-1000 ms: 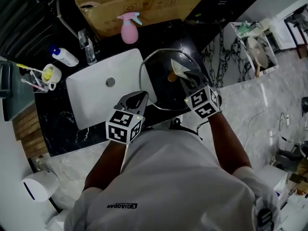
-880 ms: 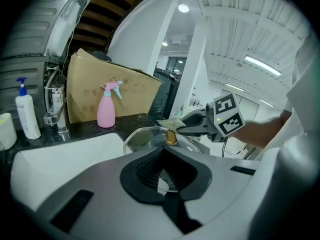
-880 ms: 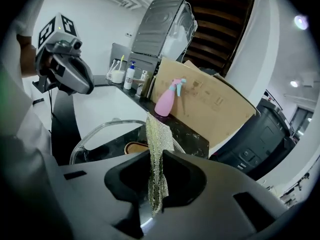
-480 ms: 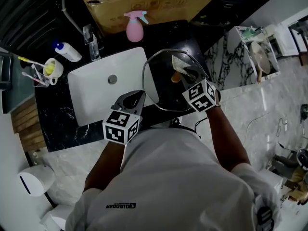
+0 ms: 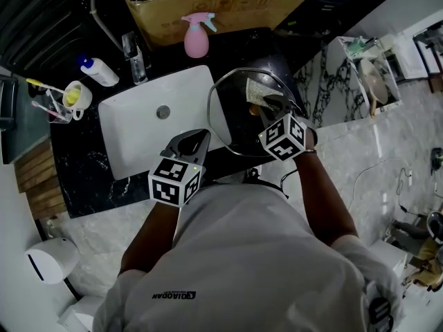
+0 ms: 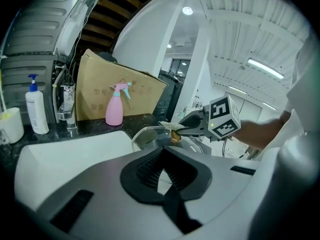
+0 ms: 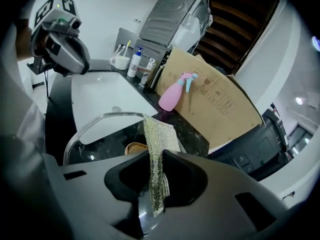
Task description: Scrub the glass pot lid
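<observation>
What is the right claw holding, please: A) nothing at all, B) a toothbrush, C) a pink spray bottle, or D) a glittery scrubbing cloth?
D: the right claw is shut on a scrubbing cloth that hangs between its jaws over the glass lid.

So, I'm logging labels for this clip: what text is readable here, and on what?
Cardboard box: printed characters and symbols, too blurred to read.
Person's shirt: dark logo word, too small to read reliably.
Pump bottle: label illegible.
Marker cubes: square patterns, no words.
</observation>
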The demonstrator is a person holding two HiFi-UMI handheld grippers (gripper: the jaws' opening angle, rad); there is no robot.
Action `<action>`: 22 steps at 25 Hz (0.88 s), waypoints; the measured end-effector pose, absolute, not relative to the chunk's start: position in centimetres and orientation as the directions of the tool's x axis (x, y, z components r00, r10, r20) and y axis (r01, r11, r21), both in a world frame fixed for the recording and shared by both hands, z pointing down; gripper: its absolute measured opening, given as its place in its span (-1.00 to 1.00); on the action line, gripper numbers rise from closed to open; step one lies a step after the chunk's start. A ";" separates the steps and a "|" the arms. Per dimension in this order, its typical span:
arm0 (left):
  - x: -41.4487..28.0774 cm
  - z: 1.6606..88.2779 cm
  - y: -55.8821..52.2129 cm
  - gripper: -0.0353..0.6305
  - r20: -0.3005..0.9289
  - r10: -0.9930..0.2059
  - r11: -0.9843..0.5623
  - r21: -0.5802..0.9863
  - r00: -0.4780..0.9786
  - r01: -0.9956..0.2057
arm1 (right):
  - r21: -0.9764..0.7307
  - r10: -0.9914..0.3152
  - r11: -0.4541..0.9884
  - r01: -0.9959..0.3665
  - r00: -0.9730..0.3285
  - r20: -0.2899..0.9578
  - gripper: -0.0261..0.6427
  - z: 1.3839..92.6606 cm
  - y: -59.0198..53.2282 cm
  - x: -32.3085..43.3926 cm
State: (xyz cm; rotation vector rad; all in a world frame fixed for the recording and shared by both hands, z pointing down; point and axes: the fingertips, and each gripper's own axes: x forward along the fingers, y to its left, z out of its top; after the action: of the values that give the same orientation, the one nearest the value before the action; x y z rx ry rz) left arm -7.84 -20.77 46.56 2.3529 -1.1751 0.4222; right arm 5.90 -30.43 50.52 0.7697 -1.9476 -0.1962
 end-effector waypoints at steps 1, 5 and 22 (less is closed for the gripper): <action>-7.9 46.6 -20.6 -0.86 0.468 -0.660 -0.523 0.274 0.587 -0.807 | 0.457 -0.593 0.785 -0.418 -0.295 0.750 -0.68 50.6 -30.3 5.8; -8.3 46.7 -20.2 -0.86 0.467 -0.653 -0.534 0.275 0.596 -0.800 | 0.468 -0.590 0.788 -0.401 -0.272 0.760 -0.67 50.9 -29.6 5.4; -9.7 46.9 -18.2 -0.86 0.465 -0.632 -0.562 0.276 0.620 -0.780 | 0.463 -0.575 0.799 -0.382 -0.261 0.776 -0.63 51.1 -26.9 3.7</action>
State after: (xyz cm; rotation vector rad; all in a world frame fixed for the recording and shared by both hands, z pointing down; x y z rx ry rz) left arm -9.67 -18.23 46.89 2.3883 -1.1159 0.4357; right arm 3.73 -26.95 51.12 0.7250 -1.8860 -0.2182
